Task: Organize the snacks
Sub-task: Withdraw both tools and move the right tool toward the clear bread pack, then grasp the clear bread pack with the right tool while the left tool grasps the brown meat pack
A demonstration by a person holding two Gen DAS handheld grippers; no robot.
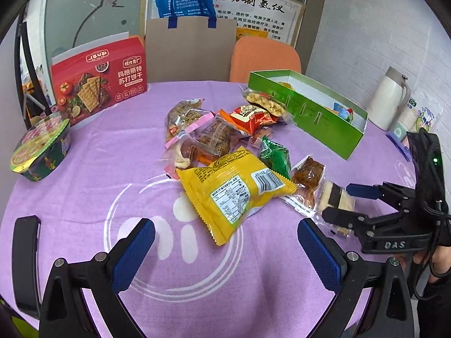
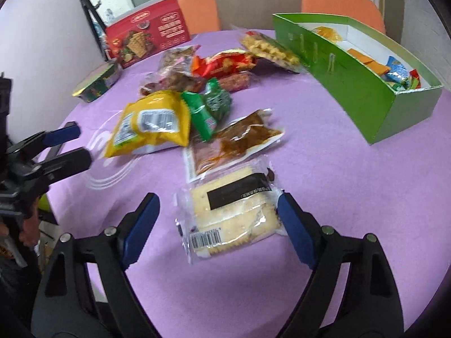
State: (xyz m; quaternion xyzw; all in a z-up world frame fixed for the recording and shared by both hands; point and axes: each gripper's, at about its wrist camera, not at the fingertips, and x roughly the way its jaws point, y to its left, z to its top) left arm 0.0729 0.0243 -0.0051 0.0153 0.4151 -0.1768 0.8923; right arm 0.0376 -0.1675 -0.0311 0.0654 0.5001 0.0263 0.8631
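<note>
Snacks lie heaped on a lilac tablecloth [image 1: 84,174], and both grippers hang over its near edge. At far left sits a foil-lidded noodle bowl [image 1: 39,148], and behind it a red cracker box [image 1: 101,84] stands upright. The left gripper [image 1: 225,242] has its blue-padded jaws spread wide with nothing between them but bare cloth; the yellow packet [image 1: 234,191] lies just ahead of the gap, its lower corner reaching toward it without touching either pad. Behind the yellow packet the pile holds clear-wrapped brown pastries [image 1: 197,132], a red packet [image 1: 251,115] and a green packet [image 1: 274,155]. To the right of the green one lies a clear pouch of brown sauce-coated snack [image 2: 239,140], and right next to that a clear-wrapped cracker pack [image 2: 234,219] with a black label and a barcode. The right gripper [image 2: 217,225] straddles this pack with its jaws apart: the right pad appears to meet the wrapper's edge, while the left pad stands clear of it, so the pack lies flat on the cloth and is not clamped. Farther right and back, the open green box [image 2: 363,95] rests on the table, well apart from both grippers, with a few small packets already inside. A white jug [image 1: 390,98] stands beyond the box at the far right edge.
</note>
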